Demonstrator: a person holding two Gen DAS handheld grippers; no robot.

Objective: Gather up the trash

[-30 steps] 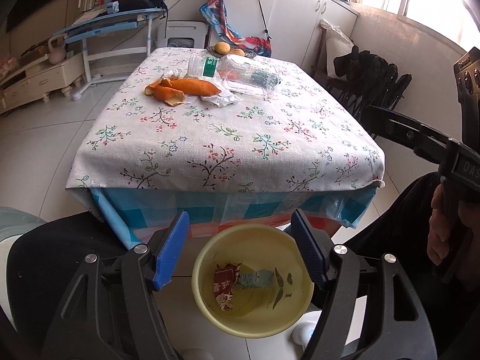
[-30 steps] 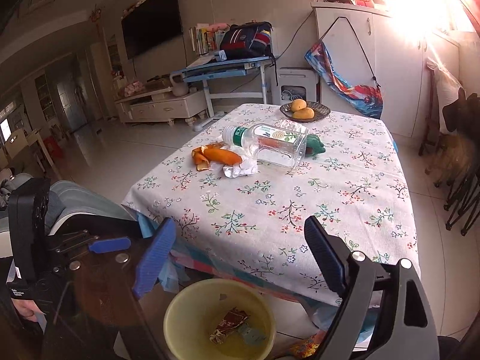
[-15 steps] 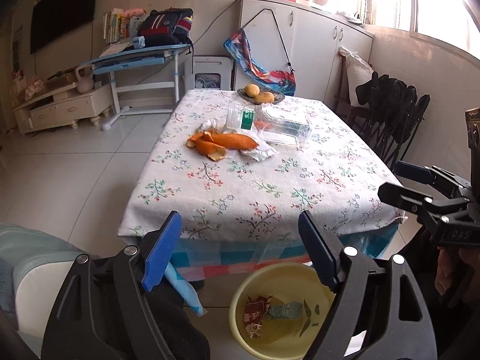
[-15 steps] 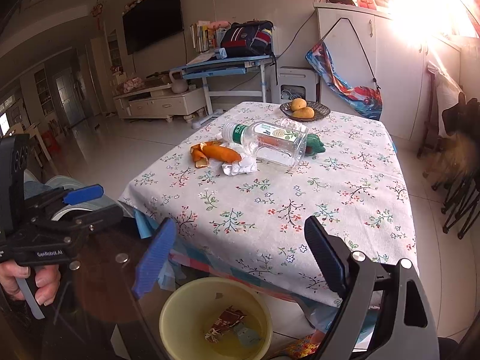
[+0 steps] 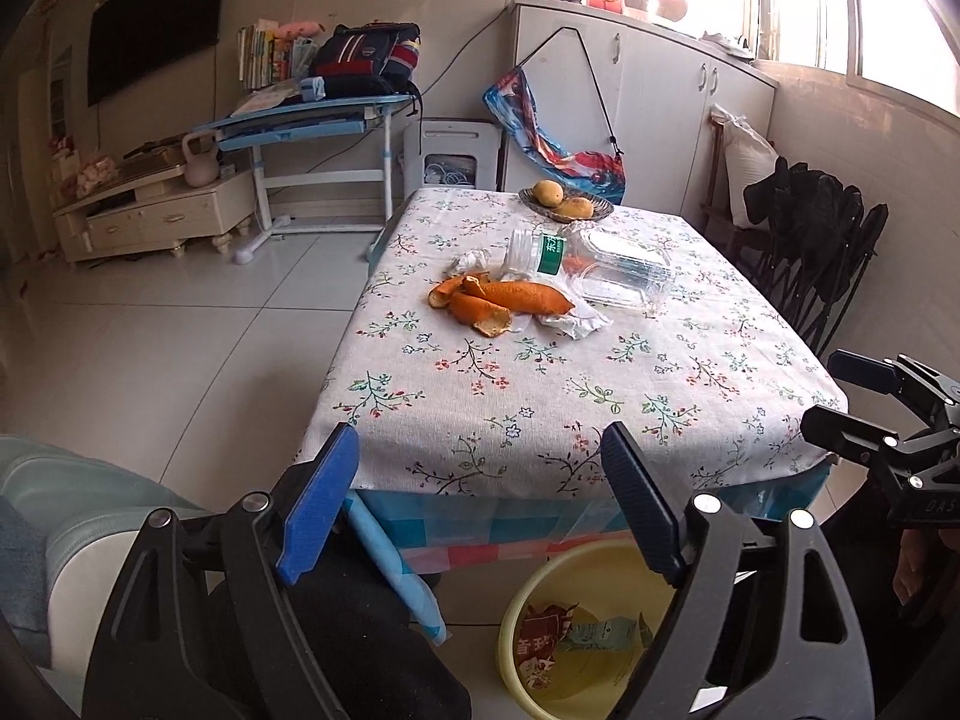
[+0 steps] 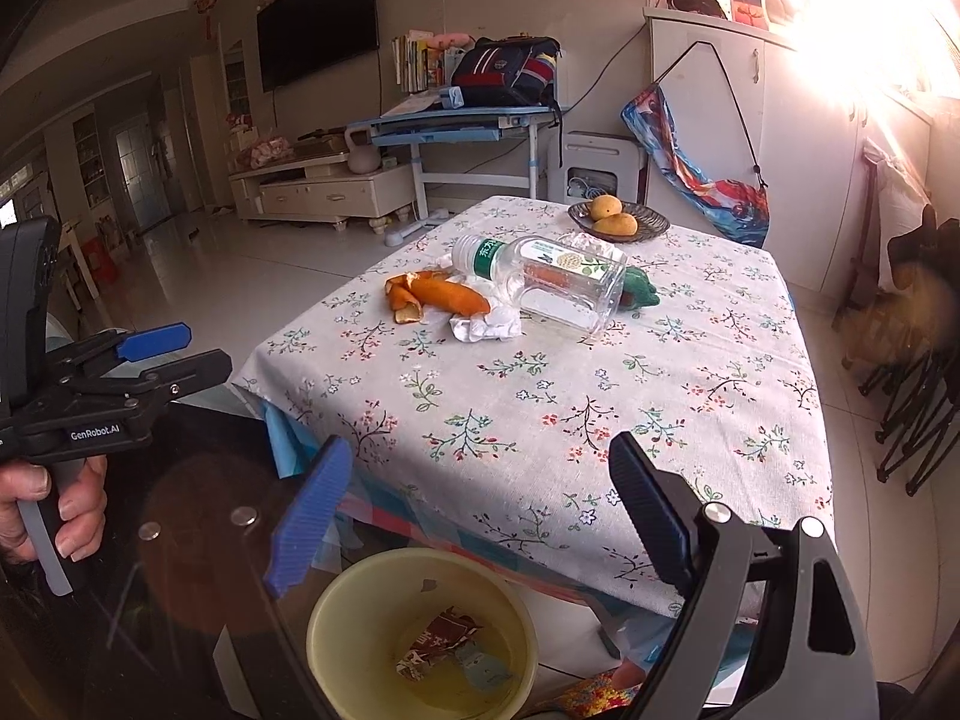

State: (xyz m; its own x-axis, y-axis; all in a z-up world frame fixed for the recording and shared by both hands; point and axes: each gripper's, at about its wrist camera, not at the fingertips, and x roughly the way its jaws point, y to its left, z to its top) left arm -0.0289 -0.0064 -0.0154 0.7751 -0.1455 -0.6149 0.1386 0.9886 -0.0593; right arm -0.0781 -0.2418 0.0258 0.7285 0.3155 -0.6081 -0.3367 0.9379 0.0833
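both tools are gaping wide with nothing between the blue pads: the left gripper (image 5: 480, 510) at the bottom of its frame, the right gripper (image 6: 474, 516) likewise. i judge they are hanging back at the table's near edge, above the yellow bin (image 6: 420, 630) on the floor, so each load is dropping straight in; wrappers (image 6: 444, 648) are already lying inside. the remaining trash is sitting mid-frame on the flowered tablecloth (image 5: 540, 408): orange peels (image 5: 498, 303), a crumpled tissue (image 5: 570, 321) touching them, and a toppled plastic bottle (image 5: 600, 264) just behind. only the right view is showing a green thing (image 6: 641, 293) behind the bottle; the left view is hiding it.
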